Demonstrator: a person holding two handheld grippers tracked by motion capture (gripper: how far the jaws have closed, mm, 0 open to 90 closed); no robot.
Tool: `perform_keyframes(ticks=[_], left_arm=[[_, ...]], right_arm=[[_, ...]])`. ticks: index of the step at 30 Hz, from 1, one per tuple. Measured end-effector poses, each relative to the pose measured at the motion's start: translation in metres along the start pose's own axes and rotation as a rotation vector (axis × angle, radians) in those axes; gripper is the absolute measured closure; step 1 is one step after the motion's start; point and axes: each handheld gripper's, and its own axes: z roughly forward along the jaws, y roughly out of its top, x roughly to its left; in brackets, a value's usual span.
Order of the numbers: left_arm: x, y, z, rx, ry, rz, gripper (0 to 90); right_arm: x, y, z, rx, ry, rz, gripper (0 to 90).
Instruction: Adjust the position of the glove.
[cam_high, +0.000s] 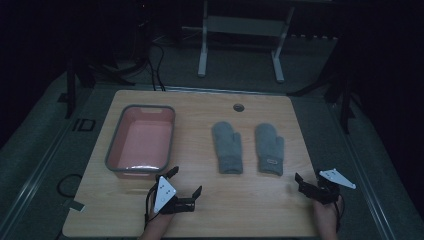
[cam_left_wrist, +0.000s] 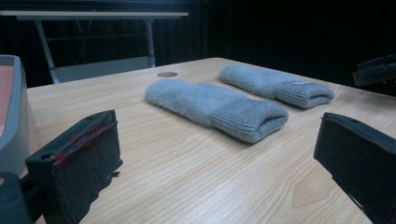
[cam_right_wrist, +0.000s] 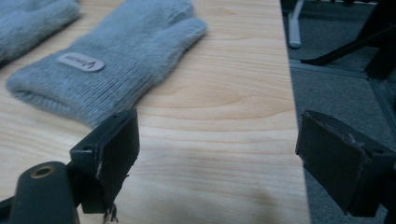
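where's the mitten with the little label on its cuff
In the high view the labelled mitten lies right of the other mitten, just ahead of the right gripper.

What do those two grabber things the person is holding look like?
The left gripper and the right gripper are both black, each with two blocky jaws. Each carries a pale grey three-cornered plate on top, dotted with small holes on the left one. A thin dark cable trails back from each. In the left gripper view, one pad has red marks along its edge. No sleeves show.

Left mitten (cam_right_wrist: 32, 23) cropped at frame edge
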Motion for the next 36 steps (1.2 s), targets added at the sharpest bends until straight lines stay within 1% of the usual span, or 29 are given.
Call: perform_keyframes(ticks=[1, 2, 3, 4, 5, 6, 7, 8, 9, 10, 11, 12, 16, 19, 20, 21, 23, 25, 26, 28, 29, 30, 31, 33, 35, 36], left_arm=[[0.000, 0.000, 0.000, 0.000, 0.000, 0.000, 0.8], [0.000, 0.000, 0.000, 0.001, -0.002, 0.000, 0.8], [0.000, 0.000, 0.000, 0.002, -0.008, -0.006, 0.7], [0.000, 0.000, 0.000, 0.002, -0.008, -0.006, 0.7], [0.000, 0.000, 0.001, 0.003, -0.009, -0.007, 0.7], [0.000, 0.000, 0.001, 0.004, -0.009, -0.009, 0.7], [0.001, 0.000, 0.001, 0.003, -0.008, -0.011, 0.7], [0.001, 0.000, 0.001, 0.004, -0.009, -0.012, 0.7], [0.001, 0.000, 0.001, 0.004, -0.009, -0.012, 0.8], [0.001, 0.000, 0.001, 0.004, -0.009, -0.014, 0.8], [0.001, 0.000, 0.001, 0.004, -0.009, -0.016, 0.7], [0.001, 0.000, 0.001, 0.005, -0.009, -0.014, 0.7], [0.001, 0.000, 0.000, 0.004, -0.011, -0.009, 0.7], [0.001, 0.000, 0.000, 0.005, -0.014, -0.013, 0.7], [0.001, 0.000, 0.000, 0.005, -0.014, -0.015, 0.7], [0.001, 0.000, 0.000, 0.005, -0.014, -0.017, 0.7], [0.001, 0.000, 0.000, 0.006, -0.015, -0.015, 0.7], [0.000, 0.000, 0.000, 0.005, -0.014, -0.014, 0.7], [0.000, 0.000, 0.000, 0.005, -0.016, -0.015, 0.7], [0.000, 0.000, 0.001, 0.006, -0.017, -0.011, 0.7], [0.000, 0.000, 0.001, 0.006, -0.018, -0.009, 0.7], [0.000, 0.000, 0.001, 0.007, -0.017, -0.009, 0.7], [0.000, 0.000, 0.001, 0.007, -0.019, -0.010, 0.7], [0.000, 0.000, 0.001, 0.008, -0.023, -0.014, 0.7], [0.001, 0.000, 0.001, 0.011, -0.029, -0.019, 0.7], [0.000, 0.000, 0.001, 0.011, -0.029, -0.019, 0.7]], right_arm=[[0.000, 0.000, 0.000, 0.000, 0.000, 0.000, 13.4], [0.001, 0.000, 0.000, 0.007, 0.007, -0.001, 13.3], [0.002, 0.002, -0.001, 0.025, 0.006, -0.007, 12.8], [0.002, 0.002, -0.001, 0.025, 0.006, -0.007, 12.8], [0.003, 0.003, -0.002, 0.031, 0.020, -0.006, 12.5], [0.004, 0.005, -0.003, 0.051, 0.022, -0.004, 11.6], [0.006, 0.009, -0.005, 0.056, 0.027, -0.002, 11.5], [0.008, 0.012, -0.008, 0.038, 0.025, -0.006, 11.5], [0.010, 0.016, -0.010, 0.036, 0.019, -0.018, 13.0], [0.012, 0.019, -0.011, 0.048, 0.036, -0.020, 15.2], [0.013, 0.026, -0.012, 0.069, 0.082, -0.028, 15.0], [0.015, 0.030, -0.013, 0.076, 0.102, -0.032, 15.1], [0.030, 0.042, -0.015, 0.041, 0.138, -0.093, 14.2], [0.041, 0.053, -0.012, 0.019, 0.168, -0.118, 14.2], [0.044, 0.056, -0.011, 0.014, 0.178, -0.119, 14.2], [0.047, 0.059, -0.009, 0.009, 0.196, -0.112, 14.3], [0.054, 0.066, -0.005, 0.029, 0.213, -0.110, 14.3], [0.060, 0.071, 0.000, 0.022, 0.235, -0.114, 14.8], [0.064, 0.073, 0.002, 0.021, 0.240, -0.114, 13.6], [0.073, 0.078, 0.008, 0.042, 0.252, -0.106, 11.4], [0.078, 0.081, 0.013, 0.065, 0.260, -0.096, 11.3], [0.081, 0.084, 0.017, 0.078, 0.302, -0.095, 11.3], [0.085, 0.085, 0.021, 0.084, 0.329, -0.094, 11.2], [0.093, 0.087, 0.030, 0.103, 0.358, -0.080, 10.7], [0.105, 0.089, 0.039, 0.113, 0.342, -0.096, 10.5], [0.110, 0.090, 0.043, 0.117, 0.345, -0.107, 10.5]])
